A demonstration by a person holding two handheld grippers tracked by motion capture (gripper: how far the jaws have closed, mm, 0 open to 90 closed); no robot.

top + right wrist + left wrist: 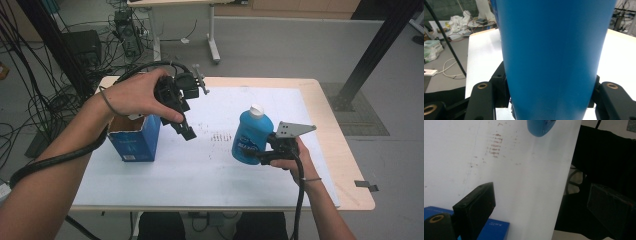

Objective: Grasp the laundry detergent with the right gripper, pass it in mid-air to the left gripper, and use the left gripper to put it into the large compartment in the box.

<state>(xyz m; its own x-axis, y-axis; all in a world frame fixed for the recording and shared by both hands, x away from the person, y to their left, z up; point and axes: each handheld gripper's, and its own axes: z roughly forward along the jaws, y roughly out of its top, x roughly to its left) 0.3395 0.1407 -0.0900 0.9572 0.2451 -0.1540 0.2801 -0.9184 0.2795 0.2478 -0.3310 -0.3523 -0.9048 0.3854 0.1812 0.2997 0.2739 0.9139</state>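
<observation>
High view shows the right hand-held gripper clamping a blue bottle above the table, right of the box. Left hand-held gripper hangs wide open, empty. Gripped low, the rounded bottle could slip and drop.

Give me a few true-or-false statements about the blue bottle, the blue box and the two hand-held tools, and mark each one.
1. The right gripper is shut on the blue bottle. True.
2. The bottle's cap is red. False: the cap is white.
3. The left gripper holds the blue box. False: its fingers stand apart with nothing between them, above the table beside the box.
4. The box stands open at the top. True.
5. The bottle lies flat on the table. False: it is held roughly upright, a little tilted.
</observation>
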